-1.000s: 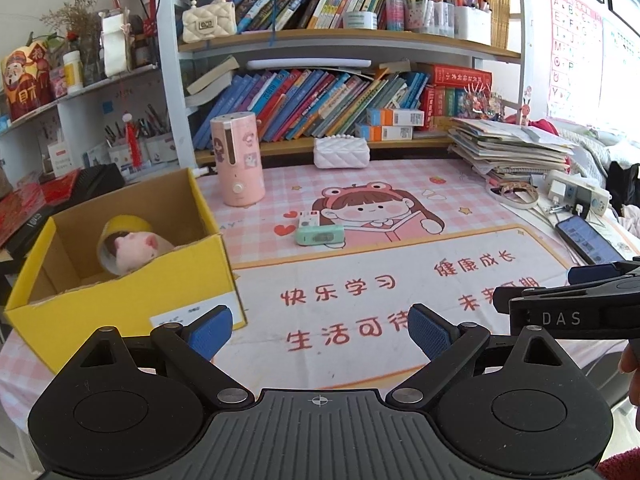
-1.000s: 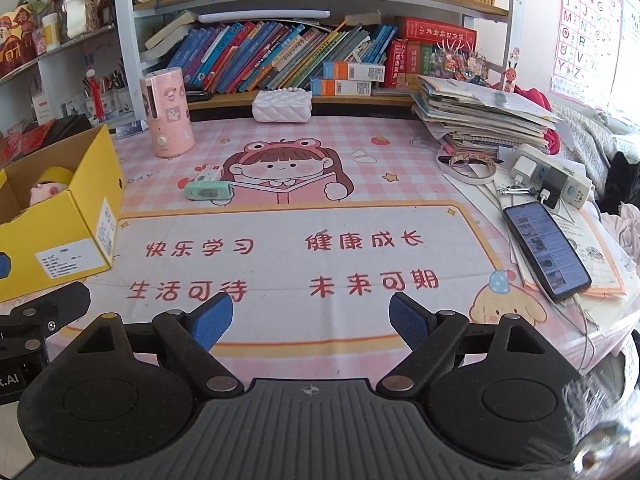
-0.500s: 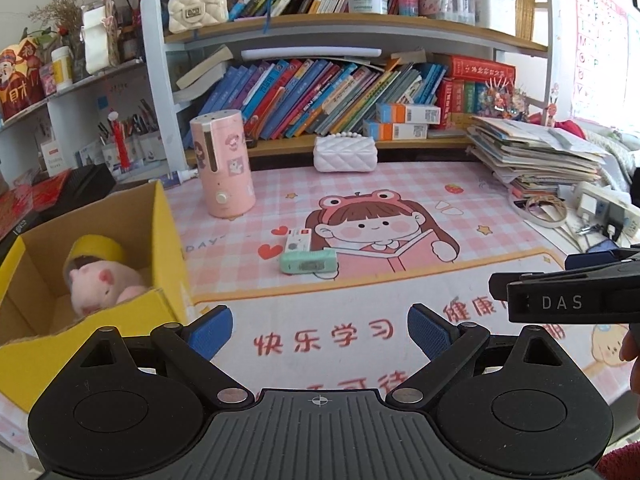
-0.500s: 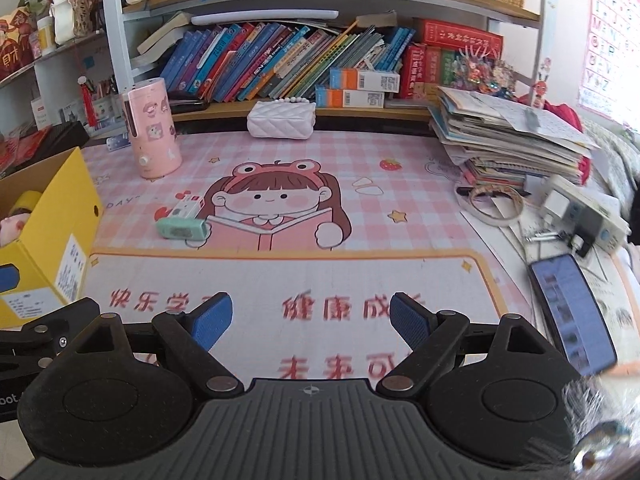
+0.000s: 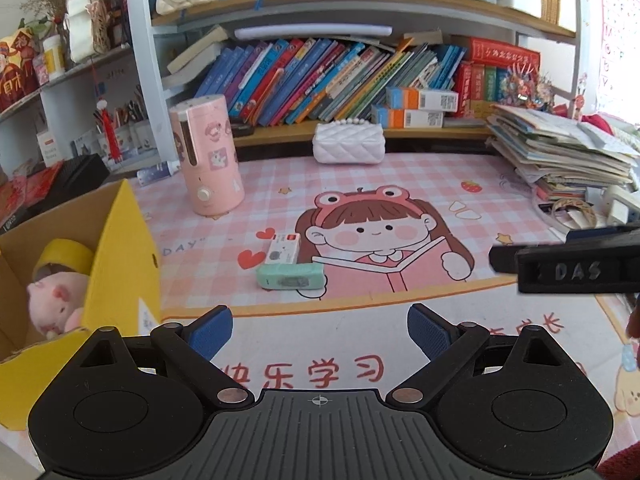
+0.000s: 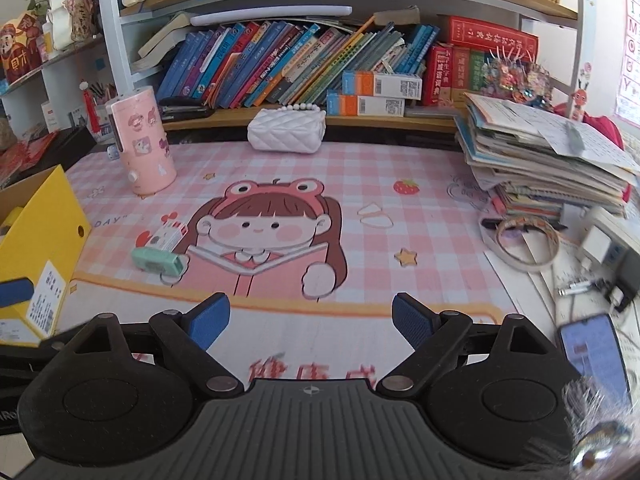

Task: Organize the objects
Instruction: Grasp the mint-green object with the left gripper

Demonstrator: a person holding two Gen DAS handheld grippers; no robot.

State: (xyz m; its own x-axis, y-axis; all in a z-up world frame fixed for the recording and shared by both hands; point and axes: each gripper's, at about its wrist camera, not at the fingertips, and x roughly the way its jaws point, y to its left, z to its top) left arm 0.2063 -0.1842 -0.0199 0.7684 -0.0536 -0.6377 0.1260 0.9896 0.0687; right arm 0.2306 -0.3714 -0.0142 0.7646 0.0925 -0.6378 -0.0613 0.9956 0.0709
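Note:
A mint-green case (image 5: 289, 275) lies on the pink desk mat with a small white and red box (image 5: 284, 249) right behind it; both also show in the right wrist view, the case (image 6: 159, 264) and the box (image 6: 170, 235). A yellow cardboard box (image 5: 120, 264) at the left holds a pink plush pig (image 5: 54, 307) and a yellow tape roll (image 5: 64, 254). My left gripper (image 5: 319, 330) is open and empty, a short way in front of the green case. My right gripper (image 6: 311, 320) is open and empty, to the right of the case.
A pink cylinder appliance (image 5: 208, 160) and a white quilted purse (image 5: 349, 148) stand at the back by the bookshelf. A stack of papers (image 6: 548, 156), a tape ring (image 6: 520, 244), a power strip and a phone (image 6: 592, 352) crowd the right side.
Both grippers have moved forward over the mat toward the green case and the shelf. The yellow box has slid to the left edge of both views. Both stay open.

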